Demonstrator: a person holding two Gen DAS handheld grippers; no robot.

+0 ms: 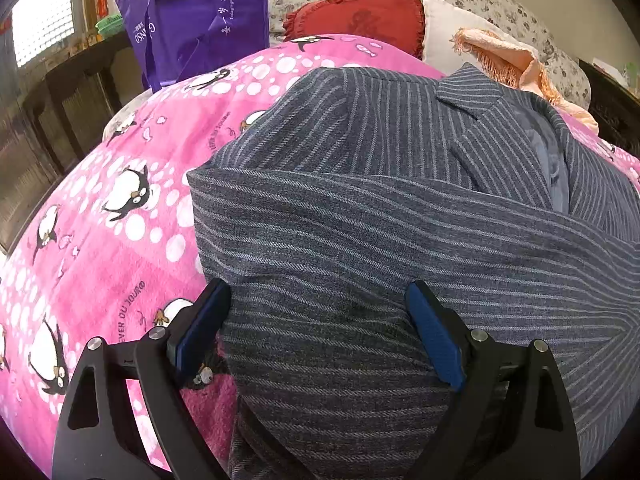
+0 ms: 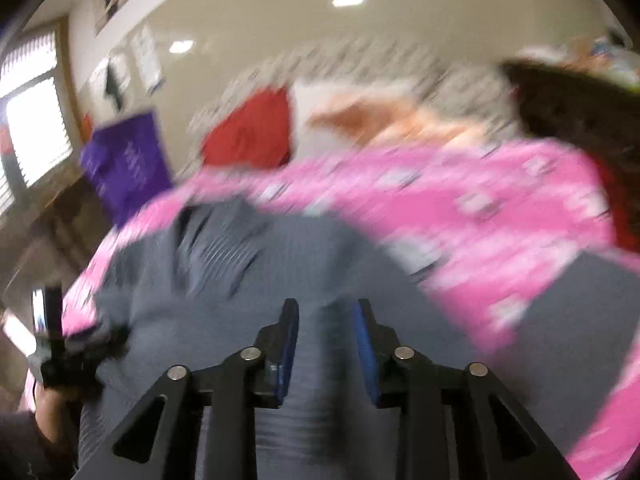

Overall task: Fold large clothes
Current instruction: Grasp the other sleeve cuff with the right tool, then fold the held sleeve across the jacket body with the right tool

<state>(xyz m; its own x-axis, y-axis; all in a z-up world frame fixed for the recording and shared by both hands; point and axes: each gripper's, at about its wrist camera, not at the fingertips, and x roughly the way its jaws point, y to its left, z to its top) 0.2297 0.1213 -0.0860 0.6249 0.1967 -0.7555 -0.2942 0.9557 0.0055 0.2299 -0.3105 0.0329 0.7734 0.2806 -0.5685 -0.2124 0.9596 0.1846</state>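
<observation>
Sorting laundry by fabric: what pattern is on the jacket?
Grey-blue jacket with thin pale pinstripes; clearest in the left wrist view.

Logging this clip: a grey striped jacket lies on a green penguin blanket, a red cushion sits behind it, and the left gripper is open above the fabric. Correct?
One detail is wrong: the blanket is pink, not green, as the left wrist view shows. The rest holds: the grey striped jacket lies on it, the red cushion sits behind, and the left gripper is open above the fabric.
</observation>
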